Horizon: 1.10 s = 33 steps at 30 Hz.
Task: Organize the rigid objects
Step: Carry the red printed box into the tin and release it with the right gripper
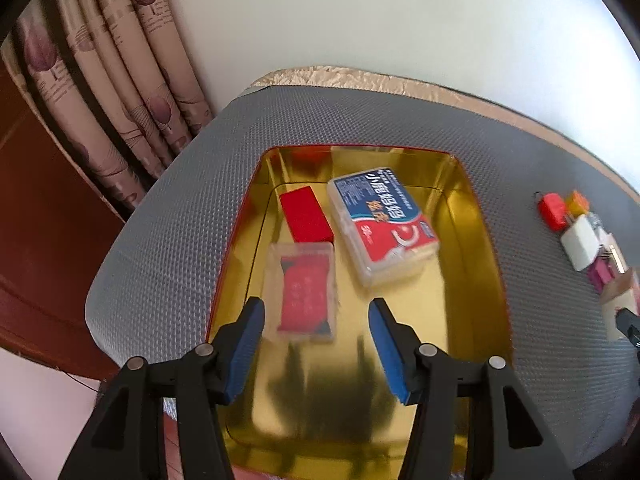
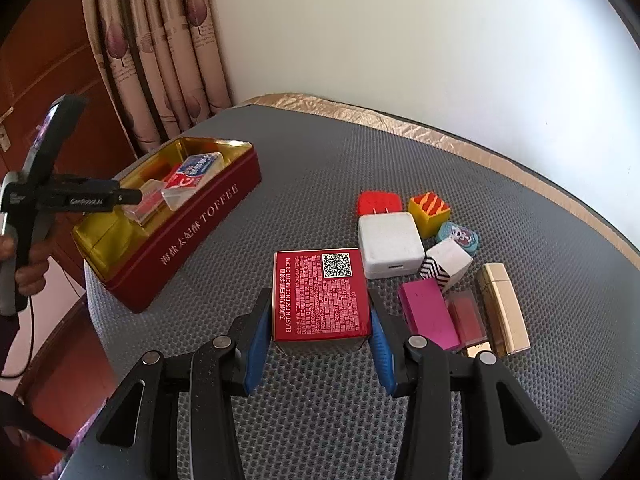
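Note:
My left gripper point(image 1: 316, 308) is open and empty above the gold-lined toffee tin point(image 1: 472, 216). In the tin lie a clear case with a red card point(image 1: 306, 294), a red box point(image 1: 306, 220) and a blue-red floss box point(image 1: 382, 222). My right gripper point(image 2: 318, 300) has its blue pads on both sides of a red night-cream box point(image 2: 320, 294) that rests on the grey mat; the right pad touches it, the left pad looks almost touching. The tin point(image 2: 200, 224) lies to its left, with the left gripper point(image 2: 120, 198) over it.
To the right of the cream box lie a white charger point(image 2: 390, 244), a red plug cover point(image 2: 378, 202), a yellow-orange cube point(image 2: 428, 208), a zebra-striped box point(image 2: 446, 264), a magenta box point(image 2: 428, 312), a pink lipstick point(image 2: 466, 316) and a gold tube point(image 2: 502, 304). Curtains and a wall stand behind.

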Available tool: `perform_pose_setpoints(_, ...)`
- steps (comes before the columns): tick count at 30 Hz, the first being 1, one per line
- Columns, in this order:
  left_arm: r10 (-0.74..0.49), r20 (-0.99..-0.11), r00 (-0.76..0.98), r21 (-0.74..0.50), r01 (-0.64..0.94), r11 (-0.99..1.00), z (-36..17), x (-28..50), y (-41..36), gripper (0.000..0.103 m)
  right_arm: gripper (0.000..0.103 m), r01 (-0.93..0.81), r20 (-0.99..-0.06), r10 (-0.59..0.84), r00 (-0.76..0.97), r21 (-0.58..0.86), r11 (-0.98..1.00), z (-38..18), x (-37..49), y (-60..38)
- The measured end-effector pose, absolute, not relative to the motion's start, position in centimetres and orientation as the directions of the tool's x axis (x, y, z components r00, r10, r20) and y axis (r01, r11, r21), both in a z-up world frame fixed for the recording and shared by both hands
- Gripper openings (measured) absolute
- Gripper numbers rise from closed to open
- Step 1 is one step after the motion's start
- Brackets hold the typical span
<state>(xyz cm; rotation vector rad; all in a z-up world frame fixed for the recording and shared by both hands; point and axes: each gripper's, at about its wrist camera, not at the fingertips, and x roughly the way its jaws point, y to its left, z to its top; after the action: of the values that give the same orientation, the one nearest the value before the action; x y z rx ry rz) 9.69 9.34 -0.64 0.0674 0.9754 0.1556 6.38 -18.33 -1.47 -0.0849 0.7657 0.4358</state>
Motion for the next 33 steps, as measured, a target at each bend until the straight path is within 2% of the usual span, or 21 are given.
perform_pose_setpoints(6,0.143,-0.817,0.559,0.074,-0.145,0.987,0.4,6.4,8.9,0.055,0.042,-0.436,-0.659,0.409,0.631,0.134,0.89,0.5,6.4,-17.2)
perform_pose_setpoints(13,0.179,-0.809,0.56,-0.009,-0.316,0.949,0.0,0.3,10.9,0.055,0.042,-0.512,-0.63,0.517,0.579,0.213,0.832,3.1,7.2,-12.5)
perform_pose_setpoints(18,0.13,-0.806,0.577,-0.125,-0.381,0.916,-0.5,-2.1,12.8,0.055,0.042,-0.573,-0.633,0.563,0.531,0.221,0.789,3.8,8.3,-7.4)
perform_pose_setpoints(23,0.179,-0.79,0.586,-0.085,-0.394,0.915,-0.4,-2.3,12.6,0.056,0.042,-0.608,-0.668,0.582,0.463,0.238,0.758,3.0,9.7,-2.6)
perform_pose_setpoints(33,0.108,-0.816,0.568,-0.111,-0.337,0.935,-1.3,-1.8,12.0,0.056,0.042,-0.609,-0.768,0.52,0.374,0.219,0.762,-1.1,11.6,2.2)
